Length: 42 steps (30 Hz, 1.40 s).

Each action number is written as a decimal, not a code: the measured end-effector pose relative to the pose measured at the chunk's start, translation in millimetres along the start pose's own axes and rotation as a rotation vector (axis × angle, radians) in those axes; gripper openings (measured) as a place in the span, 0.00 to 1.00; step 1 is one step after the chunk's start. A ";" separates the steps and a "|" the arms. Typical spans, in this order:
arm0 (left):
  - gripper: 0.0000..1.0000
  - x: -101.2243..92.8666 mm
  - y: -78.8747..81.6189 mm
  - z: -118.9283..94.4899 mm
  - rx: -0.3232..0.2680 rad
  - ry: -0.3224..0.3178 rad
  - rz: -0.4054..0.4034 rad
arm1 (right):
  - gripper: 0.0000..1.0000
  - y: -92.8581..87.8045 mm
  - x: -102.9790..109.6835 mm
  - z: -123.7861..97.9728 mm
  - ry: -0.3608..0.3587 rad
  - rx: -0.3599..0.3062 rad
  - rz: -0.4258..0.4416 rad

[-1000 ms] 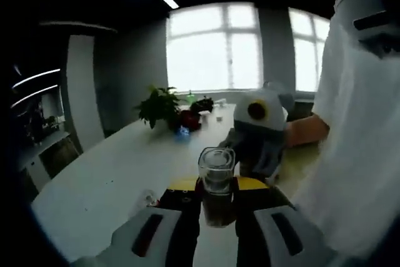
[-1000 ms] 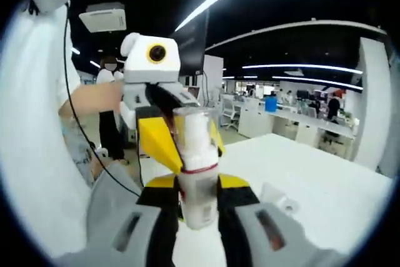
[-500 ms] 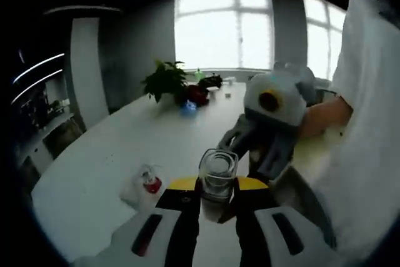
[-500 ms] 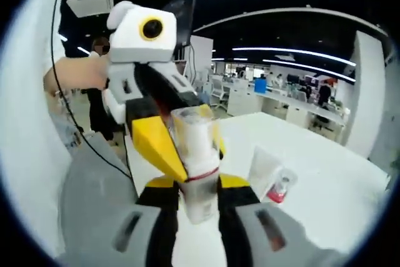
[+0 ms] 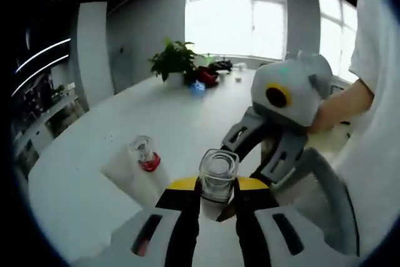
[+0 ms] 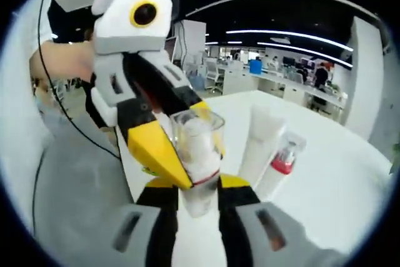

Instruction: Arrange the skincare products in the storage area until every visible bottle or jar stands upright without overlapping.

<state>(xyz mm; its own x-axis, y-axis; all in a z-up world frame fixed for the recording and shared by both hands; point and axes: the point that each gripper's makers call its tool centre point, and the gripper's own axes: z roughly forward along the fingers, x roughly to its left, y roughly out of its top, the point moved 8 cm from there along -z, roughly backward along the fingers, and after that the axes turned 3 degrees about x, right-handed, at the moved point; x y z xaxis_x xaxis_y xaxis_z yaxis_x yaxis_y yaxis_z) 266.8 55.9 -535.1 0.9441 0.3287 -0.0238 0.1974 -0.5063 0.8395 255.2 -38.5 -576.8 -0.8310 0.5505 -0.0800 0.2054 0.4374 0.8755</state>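
In the left gripper view, the left claw (image 5: 217, 201) rises from six o'clock with its two grey, yellow-tipped jaws clamped on a clear glass bottle with a square transparent cap (image 5: 218, 176). The bottle stands upright between the jaws at the centre of the view, above the white table (image 5: 156, 117). At about nine o'clock from the claw, near it, a white tube with a clear cap and a red collar (image 5: 141, 166) sits on the table, leaning. At two o'clock the other gripper comes in, a rounded grey body with a yellow ring, held by a person's hand (image 5: 337, 107) from three o'clock beside a white sleeve (image 5: 378, 48). A green potted plant (image 5: 176, 60) sits far off at twelve o'clock by the bright windows.

In the right gripper view, the right claw (image 6: 199, 201) rises from six o'clock, jaws clamped on a white bottle with a clear cap and a thin red band (image 6: 198, 157), held upright at the centre. The left gripper's yellow jaw tip crosses in front from ten o'clock, hiding part of this bottle. At two o'clock from the claw, the same white tube (image 6: 265, 154) leans near it on the table (image 6: 350, 173). Its lower end is hidden behind the claw. Whether its base rests flat is hard to tell.
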 end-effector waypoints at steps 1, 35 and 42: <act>0.17 1.0 -2.7 3.1 0.004 0.002 -0.002 | 0.23 -3.2 -1.2 2.0 -0.001 0.010 -0.004; 0.18 33.0 -53.1 71.3 0.069 0.040 -0.104 | 0.23 -71.3 -36.9 45.7 0.001 0.131 0.036; 0.18 40.8 -51.0 73.8 0.055 0.053 -0.109 | 0.23 -69.6 -47.4 49.9 0.005 0.132 0.052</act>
<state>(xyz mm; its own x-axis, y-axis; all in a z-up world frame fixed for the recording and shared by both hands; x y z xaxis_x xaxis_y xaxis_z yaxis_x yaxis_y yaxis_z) 314.7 36.4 -618.9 0.9013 0.4250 -0.0836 0.3138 -0.5076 0.8025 306.2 -59.5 -657.8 -0.8201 0.5713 -0.0335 0.3140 0.4982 0.8082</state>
